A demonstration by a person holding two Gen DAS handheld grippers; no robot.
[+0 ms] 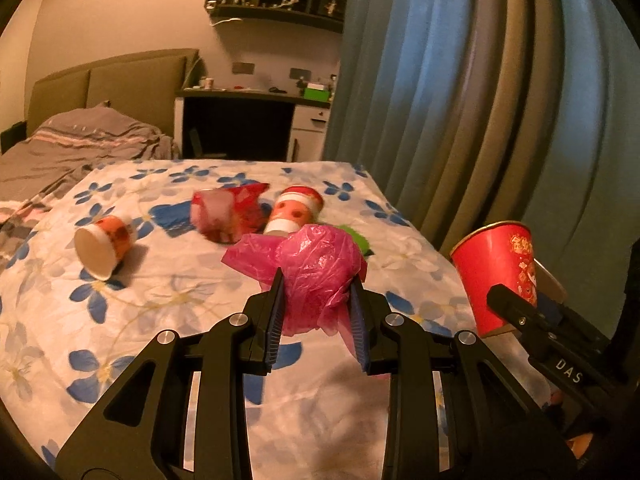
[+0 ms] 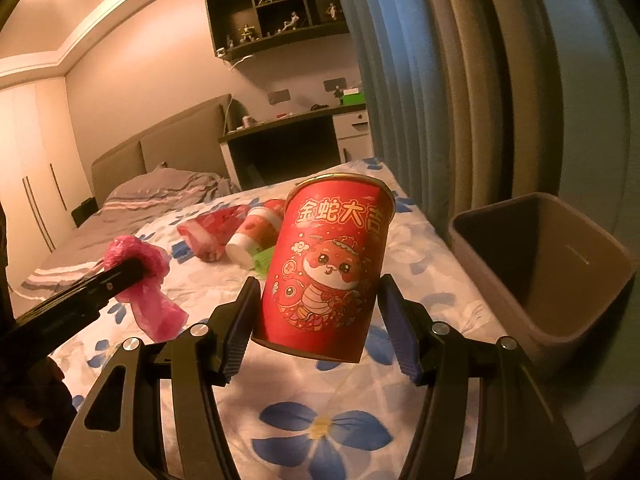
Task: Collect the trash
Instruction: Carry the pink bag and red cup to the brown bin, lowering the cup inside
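My left hand-held gripper [image 1: 318, 312] pinches a crumpled pink plastic bag [image 1: 316, 268] above the bed's flowered sheet [image 1: 160, 300]. My right hand-held gripper [image 2: 318, 320] clamps a red paper cup [image 2: 328, 264], upright and slightly tilted, above the same sheet. To the right, just beside the bed, stands an open bin [image 2: 560, 264], with the curtain [image 2: 500, 80] behind it. Farther off on the sheet lie a tipped orange cup [image 1: 102, 246] at the left, a red wrapper [image 1: 228, 212] and a toppled Santa cup [image 1: 296, 210], with something green [image 1: 356, 236] near it.
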